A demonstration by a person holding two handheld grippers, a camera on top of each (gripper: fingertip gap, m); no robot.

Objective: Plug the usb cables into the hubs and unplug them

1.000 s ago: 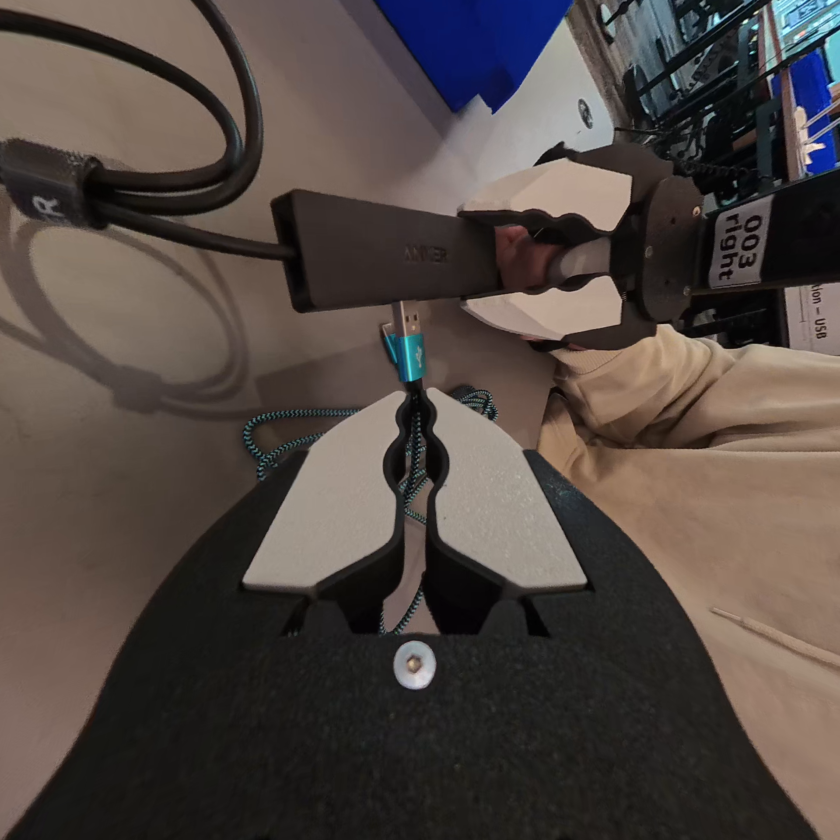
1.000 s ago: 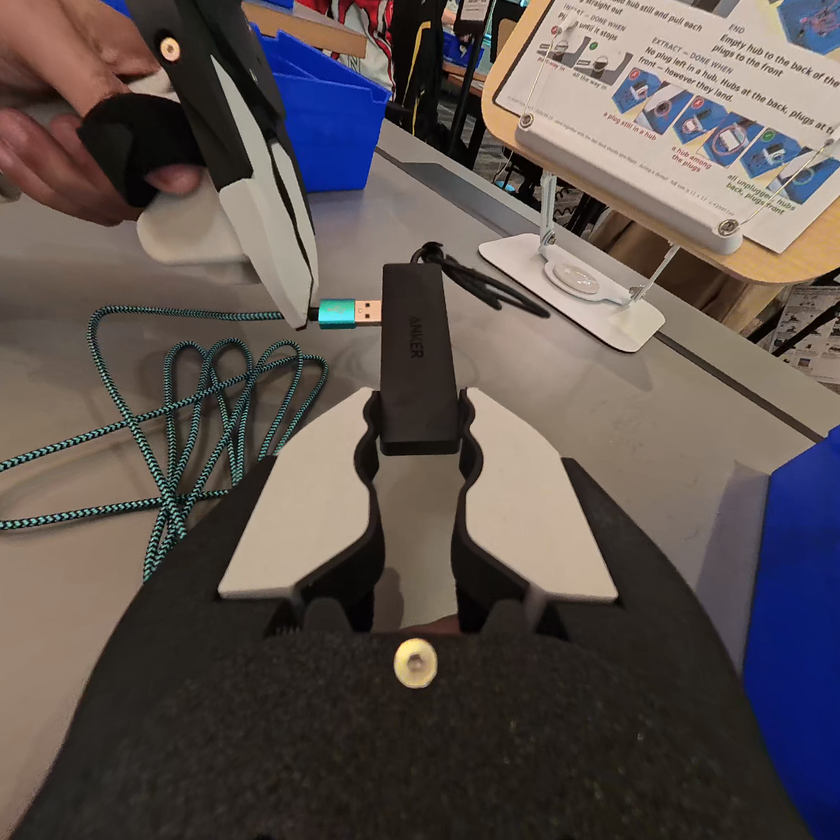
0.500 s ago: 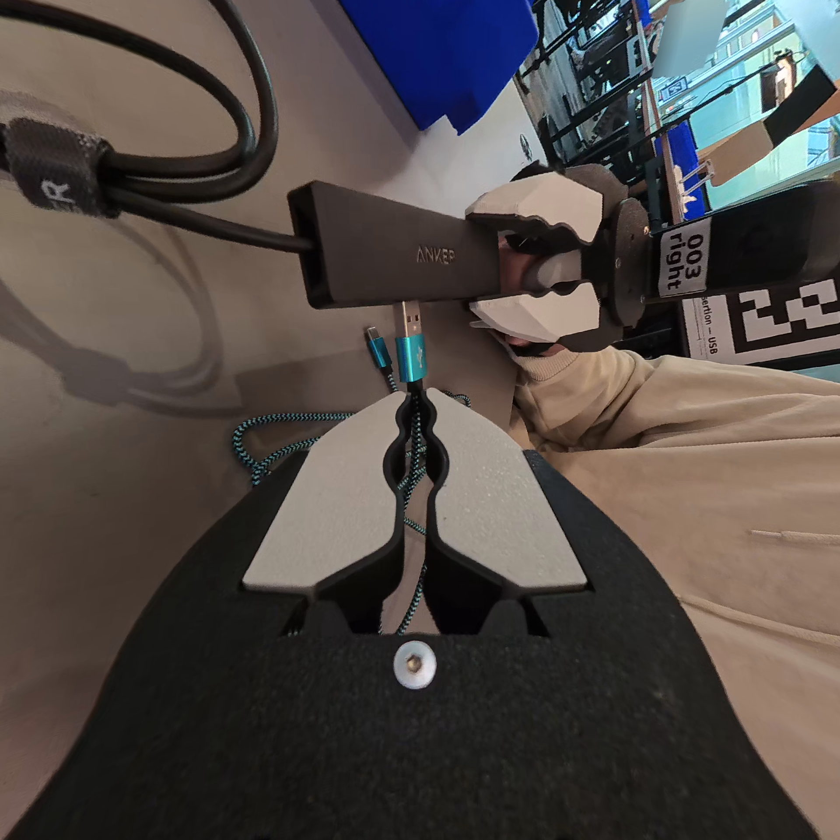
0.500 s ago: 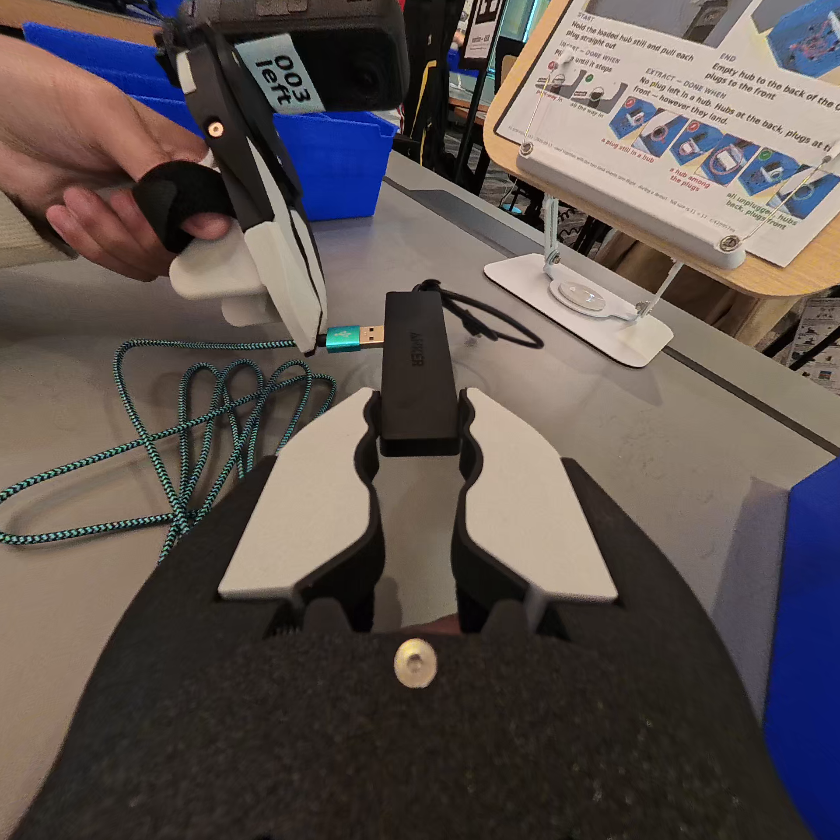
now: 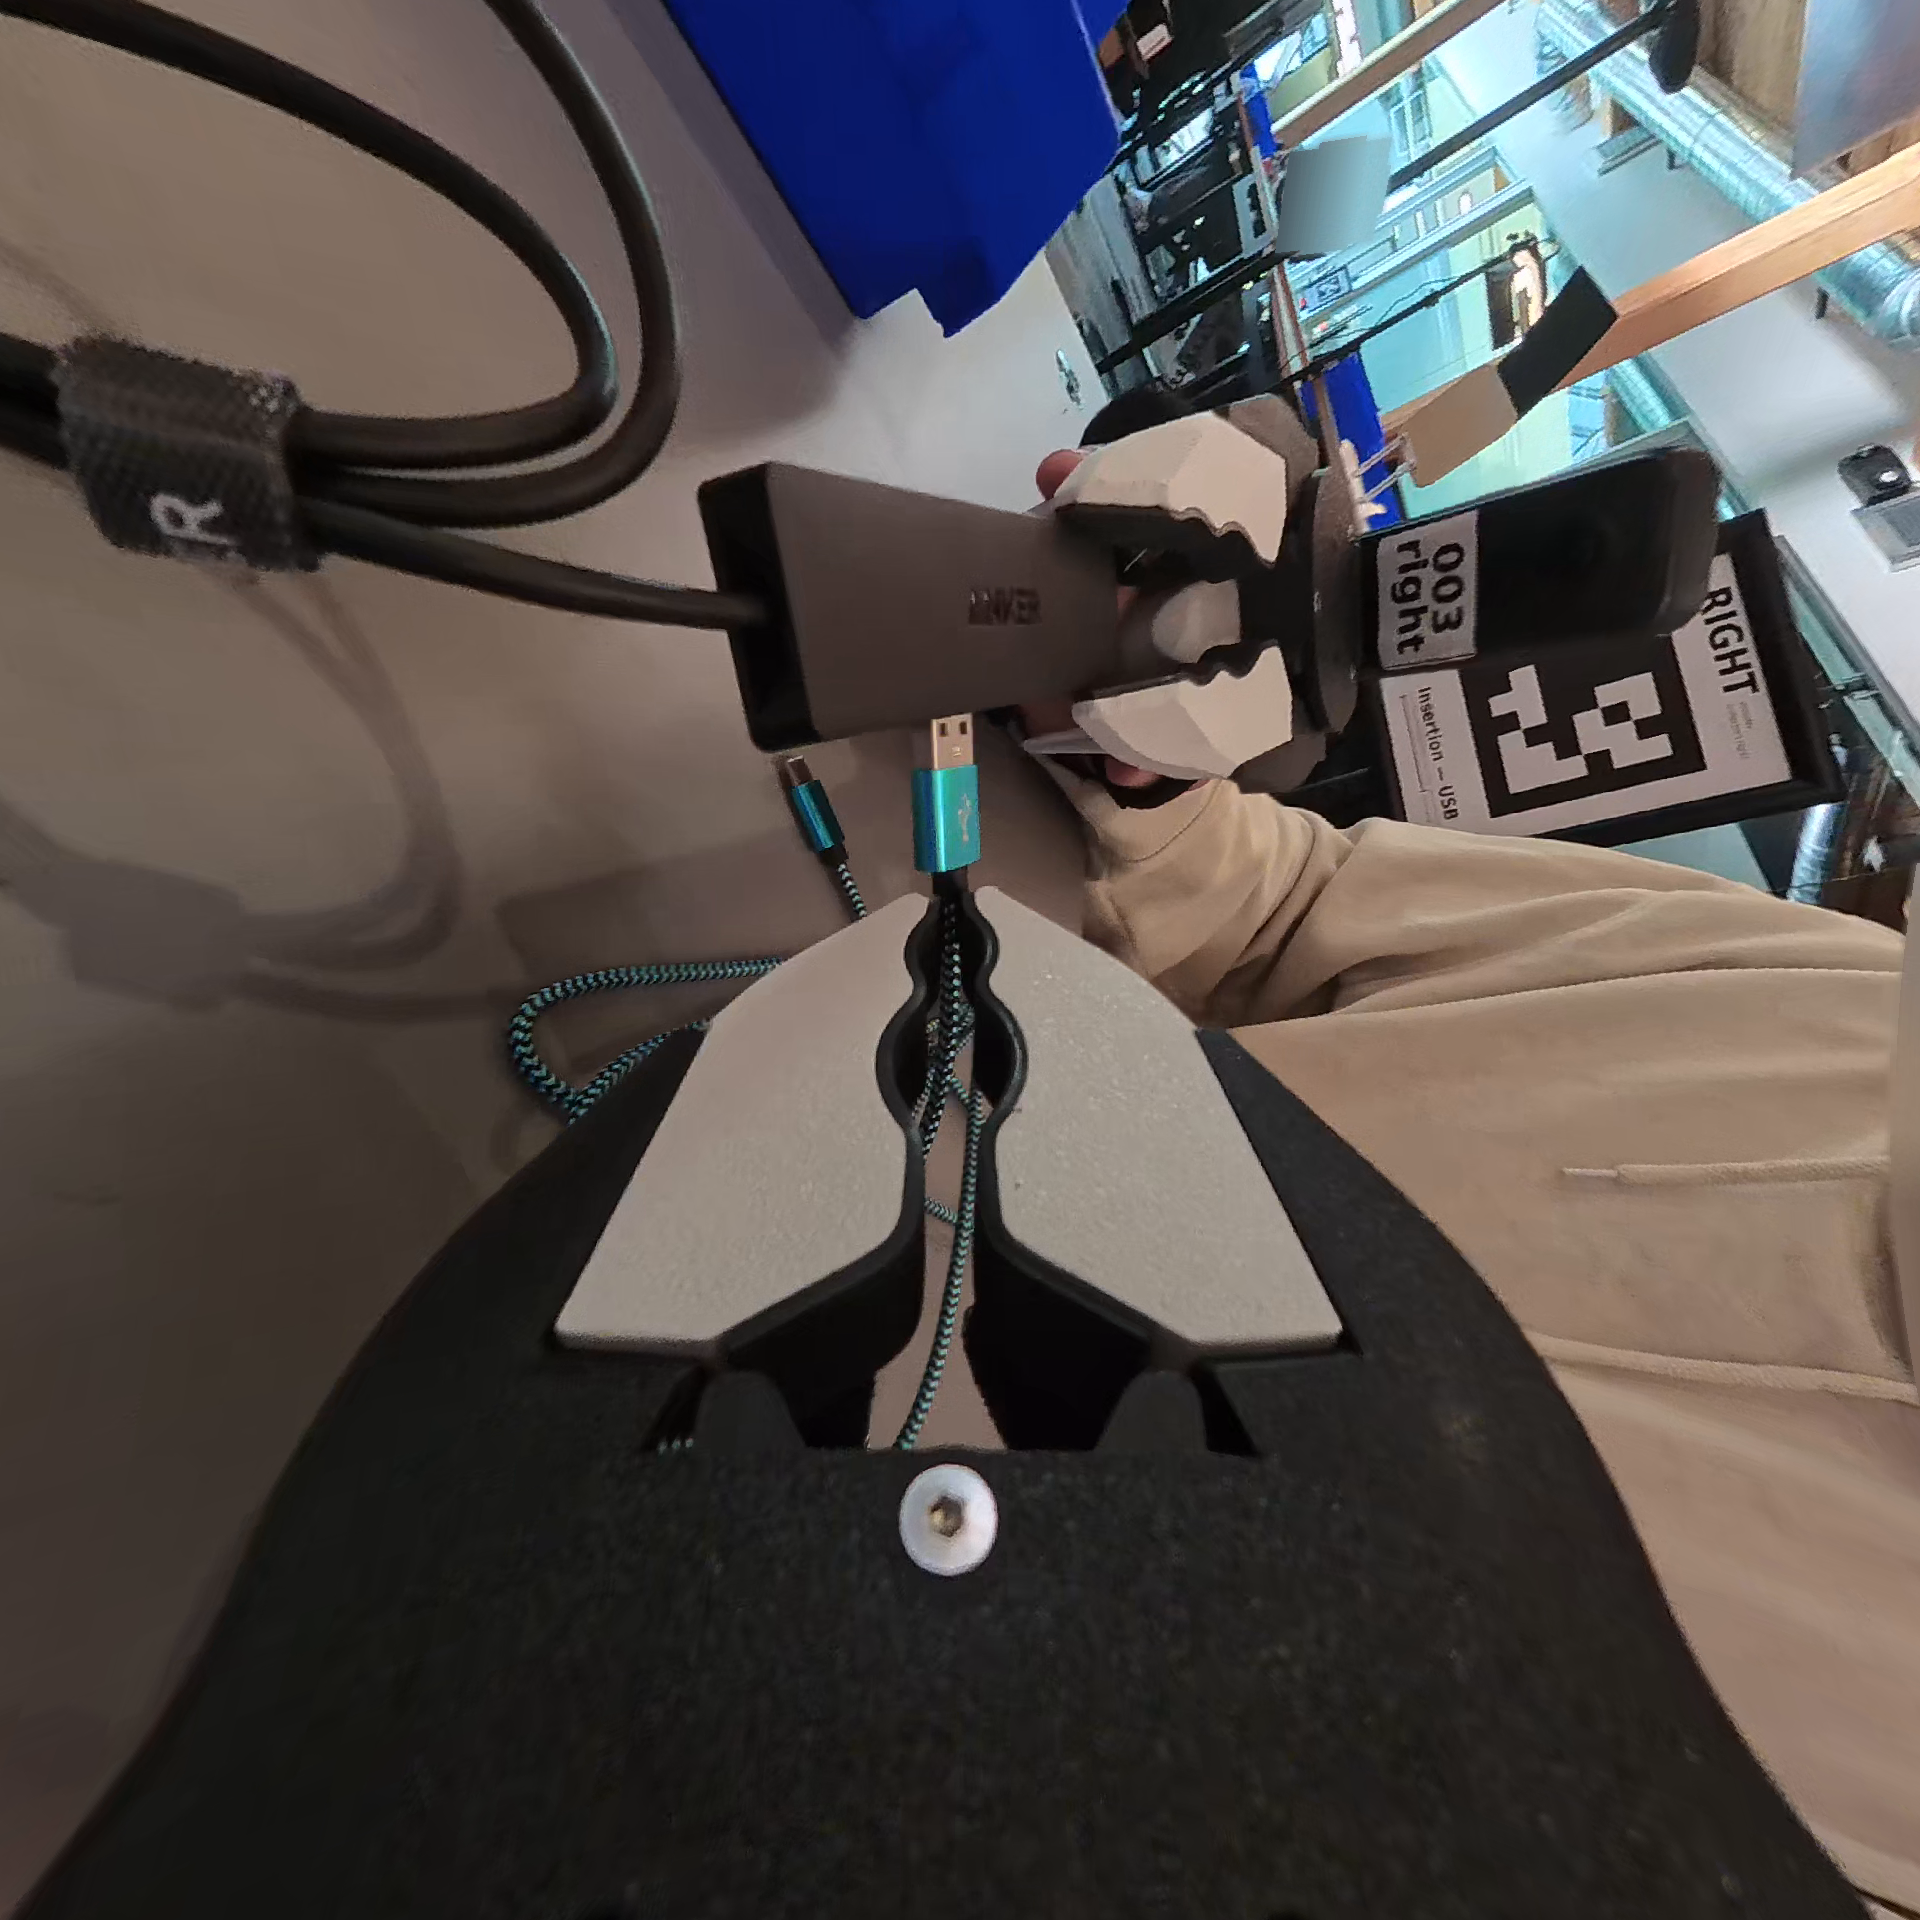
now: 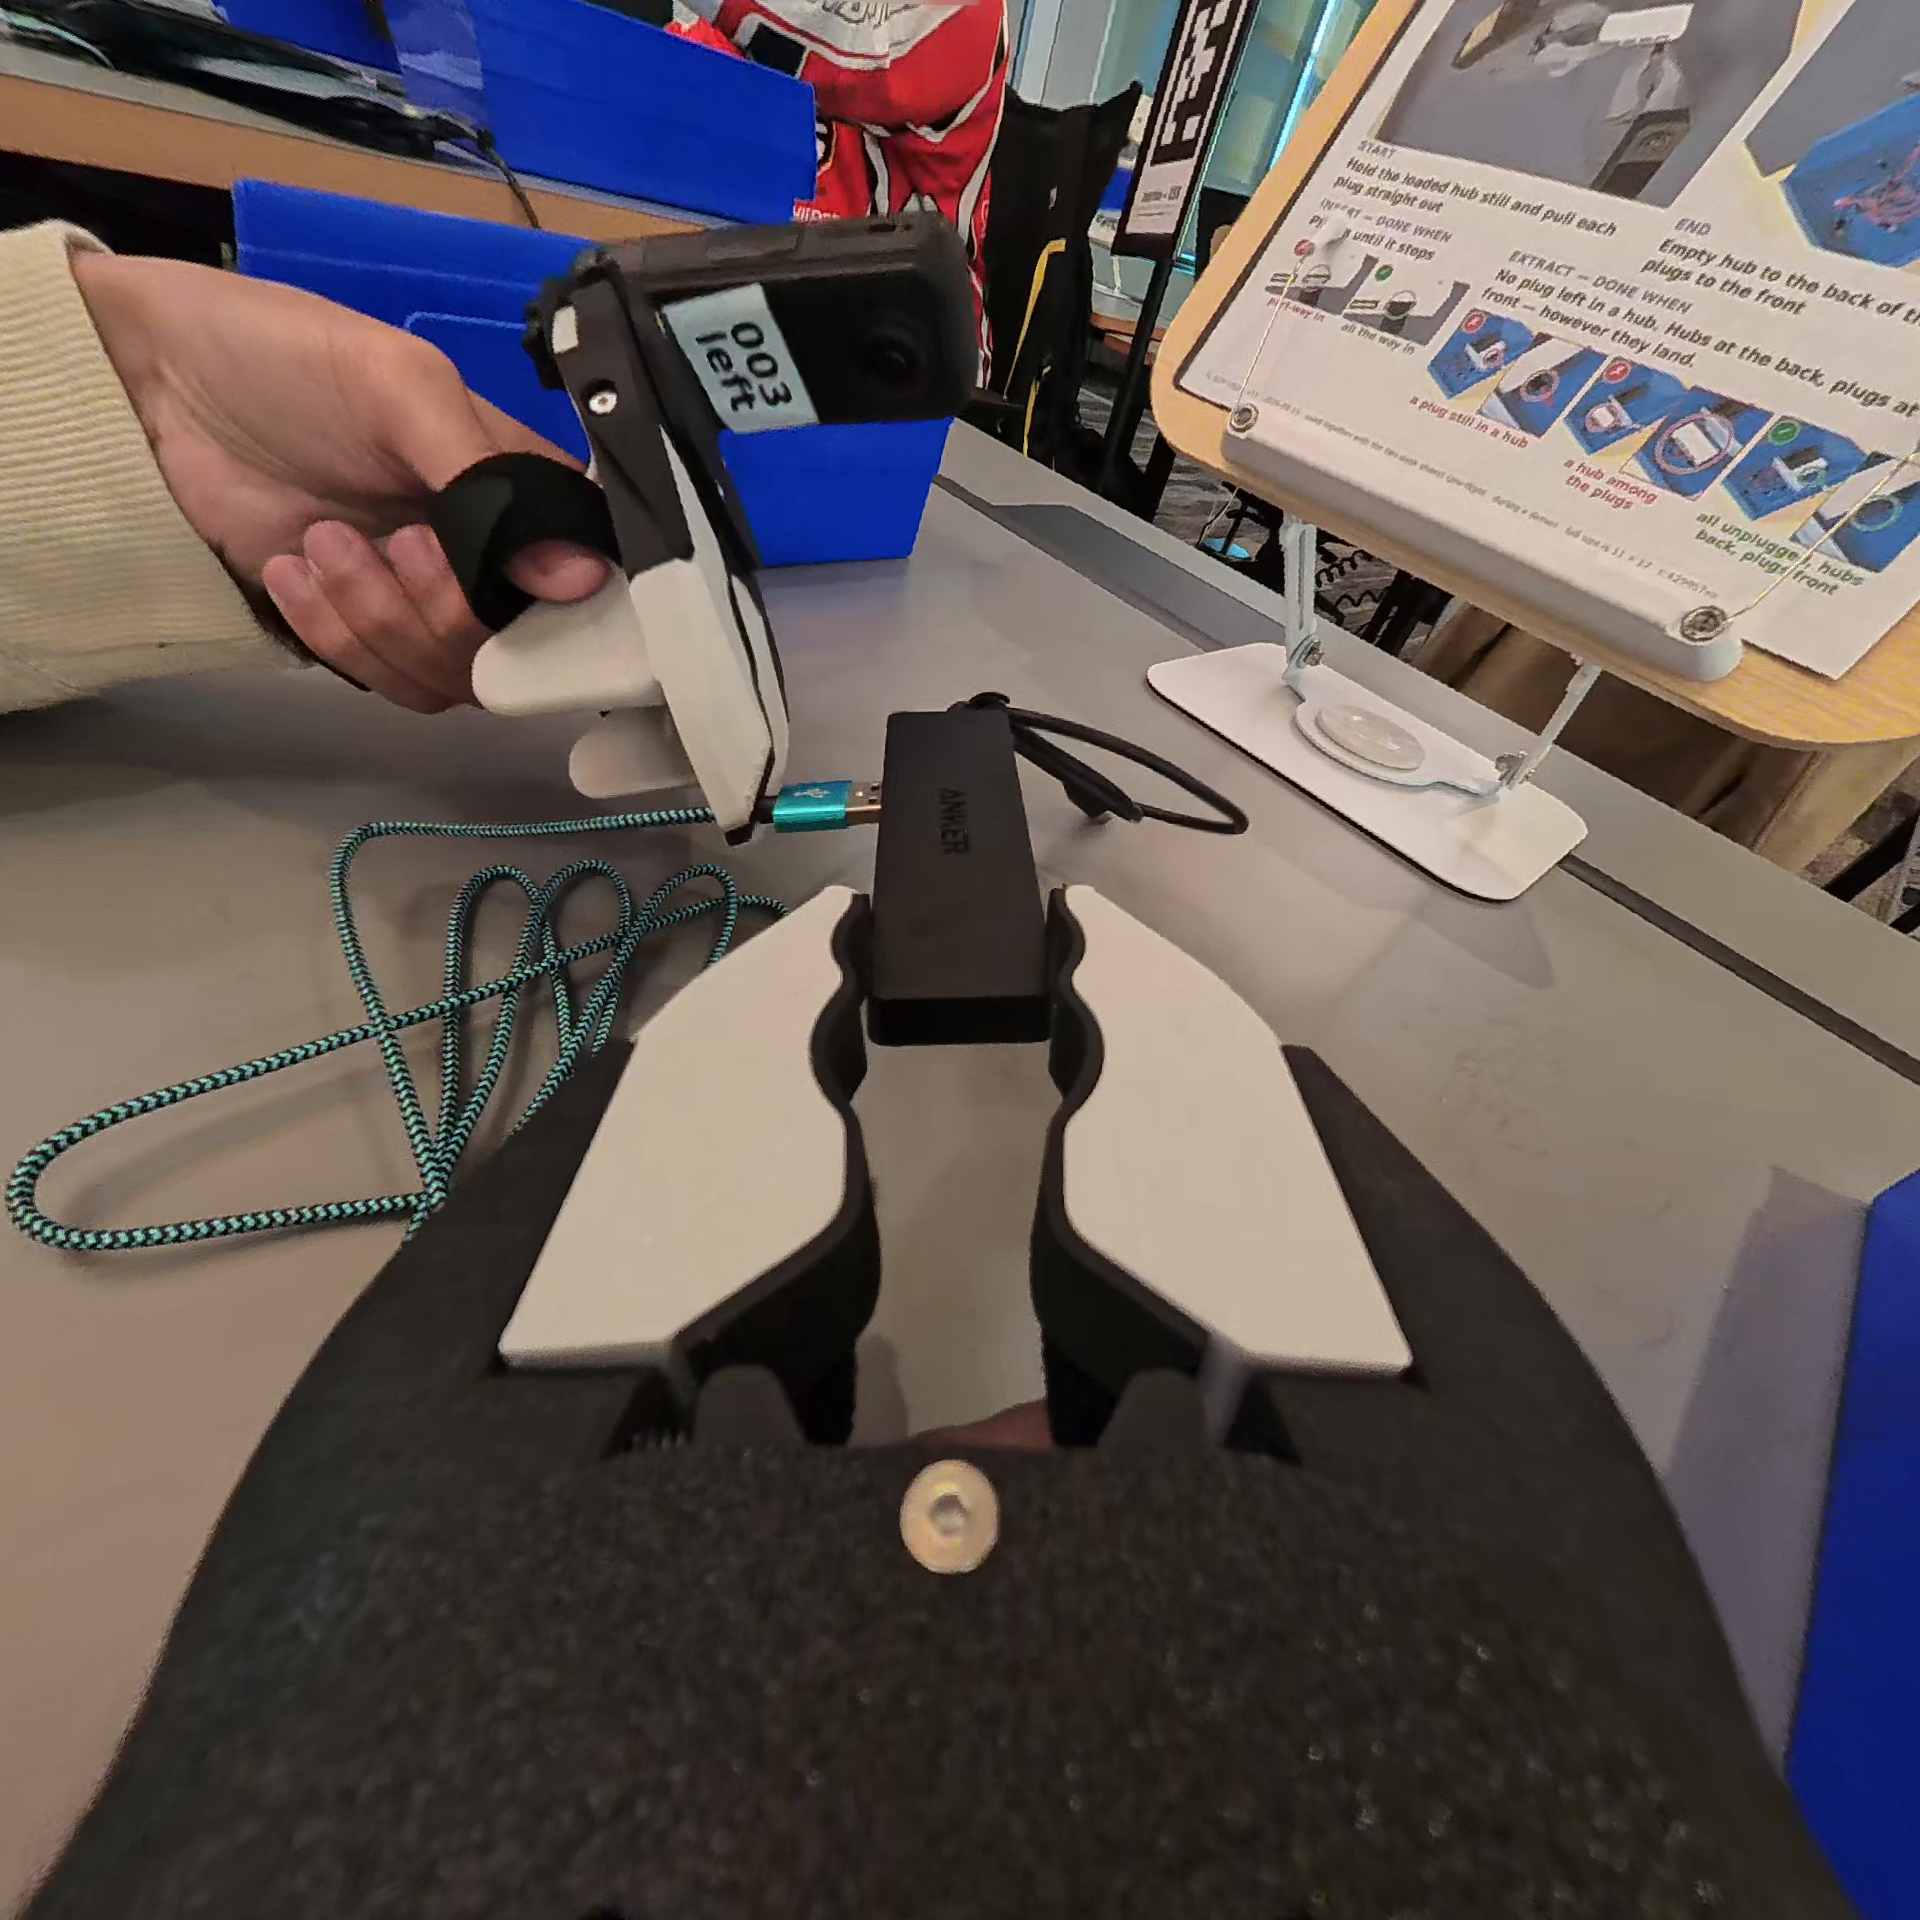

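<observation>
Black hub [image 6: 956, 883] is gripped at its near end by the right gripper [image 6: 954, 935], fingers [image 6: 717, 1132] closed on both sides of it. It points away over the grey worktop [image 6: 1299, 1039]. The hub's own black cord [image 6: 1132, 790] loops at the far end; in the left wrist view this cord [image 5: 499, 395] is bundled w/ a dark strap [image 5: 177, 457].

Left gripper [image 5: 951, 904] has its fingers [image 5: 769, 1143] closed on the teal braided cable [image 5: 940, 1039], just behind the teal plug [image 5: 943, 805]. The metal tip of the plug is at the left side of the hub [image 5: 914, 613], touching it or almost; I cannot tell if it is inside a port. In the right wrist view the plug [image 6: 826, 805] lies level, pointing right toward the hub.

Rest of the cable [image 6: 436, 1018] lies in loose loops on the worktop at left. Its 2nd small plug [image 5: 810, 810] shows near the hub in the left wrist view. A blue bin [image 6: 831, 488] stands far behind the left gripper [image 6: 743, 800], and an instruction board on a white stand [image 6: 1382, 748] is at far right.
</observation>
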